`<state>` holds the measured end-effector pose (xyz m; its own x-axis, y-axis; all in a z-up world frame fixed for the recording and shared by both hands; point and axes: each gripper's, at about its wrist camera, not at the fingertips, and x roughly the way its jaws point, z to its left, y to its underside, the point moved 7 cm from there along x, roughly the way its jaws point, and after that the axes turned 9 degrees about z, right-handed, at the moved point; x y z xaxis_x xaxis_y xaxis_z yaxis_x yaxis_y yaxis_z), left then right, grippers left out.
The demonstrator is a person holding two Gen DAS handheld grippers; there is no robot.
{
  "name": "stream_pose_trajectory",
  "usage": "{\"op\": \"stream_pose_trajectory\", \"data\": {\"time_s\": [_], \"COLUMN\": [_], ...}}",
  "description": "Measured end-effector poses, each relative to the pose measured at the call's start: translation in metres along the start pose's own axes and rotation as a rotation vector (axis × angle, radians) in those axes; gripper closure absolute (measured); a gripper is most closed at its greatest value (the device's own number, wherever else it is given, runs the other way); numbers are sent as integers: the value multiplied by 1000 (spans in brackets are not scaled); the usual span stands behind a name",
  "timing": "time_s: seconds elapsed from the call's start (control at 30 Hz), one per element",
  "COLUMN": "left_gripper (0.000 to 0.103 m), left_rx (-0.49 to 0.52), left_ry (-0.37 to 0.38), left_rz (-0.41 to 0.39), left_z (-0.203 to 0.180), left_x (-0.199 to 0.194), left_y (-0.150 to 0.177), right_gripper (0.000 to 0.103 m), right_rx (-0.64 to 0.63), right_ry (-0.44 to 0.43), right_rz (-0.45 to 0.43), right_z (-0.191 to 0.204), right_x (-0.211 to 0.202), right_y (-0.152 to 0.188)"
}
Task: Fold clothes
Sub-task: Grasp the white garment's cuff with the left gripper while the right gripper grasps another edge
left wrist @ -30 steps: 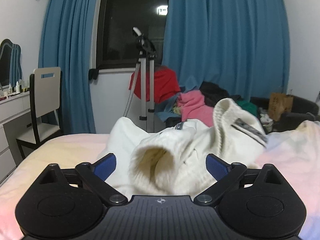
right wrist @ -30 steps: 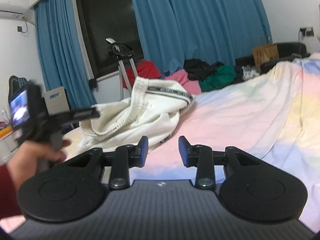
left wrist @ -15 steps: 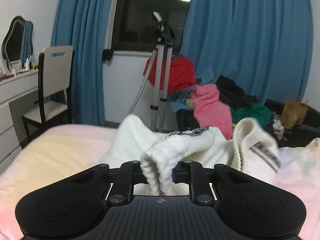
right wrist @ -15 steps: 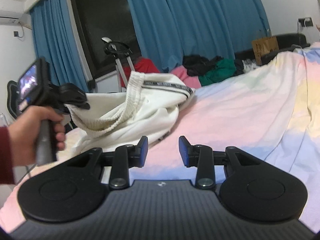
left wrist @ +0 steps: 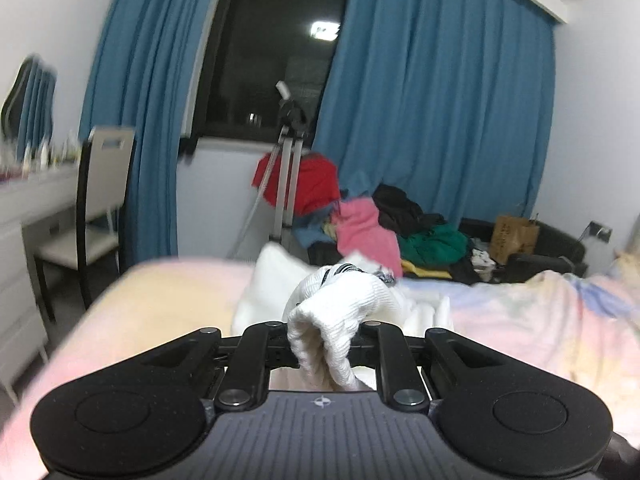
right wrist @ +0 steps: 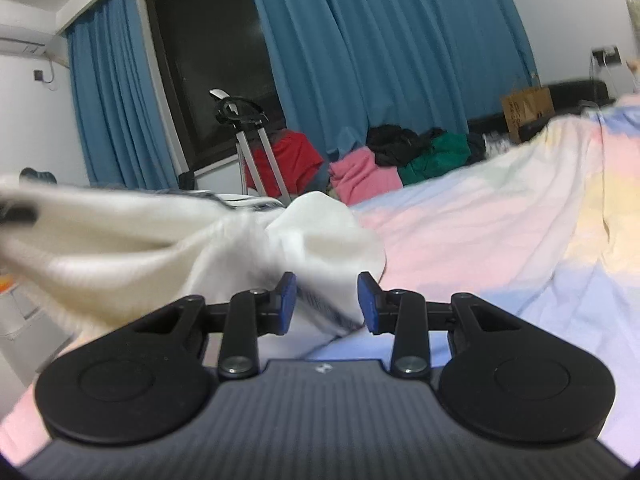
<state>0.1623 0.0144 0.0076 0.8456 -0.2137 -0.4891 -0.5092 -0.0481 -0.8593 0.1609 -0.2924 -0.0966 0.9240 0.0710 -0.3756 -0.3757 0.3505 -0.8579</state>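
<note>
A second ago my left gripper stood spread around the ribbed cuff; now its fingers are pinched on that cuff, and the white garment has been drawn out sideways across the bed instead of sitting heaped. I judge that the cloth is being stretched toward a flat layout — it is not folded here. My right gripper, which faced bare bedding before, has closed in on the cloth: its fingers stay spread, with a striped edge of the garment lying between them, not yet clamped. The rest of the garment trails left from there — partly lifted, blurred by motion.
</note>
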Motion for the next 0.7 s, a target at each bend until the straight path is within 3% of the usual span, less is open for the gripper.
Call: {"op": "stream_pose_trajectory", "data": {"time_s": [0.17, 0.33, 0.43, 0.6, 0.7], "left_gripper": [86, 86, 85, 79, 70], "left_rx": [-34, -130, -190, -212, -161], "left_ry": [-3, -9, -11, -46, -58], "left_rz": [16, 121, 171, 253, 331], "left_z": [40, 82, 101, 113, 110], "left_x": [-25, -11, -3, 12, 19], "left_y": [48, 69, 76, 88, 97], "right_gripper": [65, 64, 31, 29, 32], "right_rx": [116, 192, 253, 385, 388], "right_ry": [-62, -132, -156, -153, -215], "right_rz": [68, 160, 242, 419, 413], "right_z": [1, 5, 3, -9, 0], "right_x": [-20, -18, -2, 22, 18], "right_y": [4, 17, 31, 64, 61]}}
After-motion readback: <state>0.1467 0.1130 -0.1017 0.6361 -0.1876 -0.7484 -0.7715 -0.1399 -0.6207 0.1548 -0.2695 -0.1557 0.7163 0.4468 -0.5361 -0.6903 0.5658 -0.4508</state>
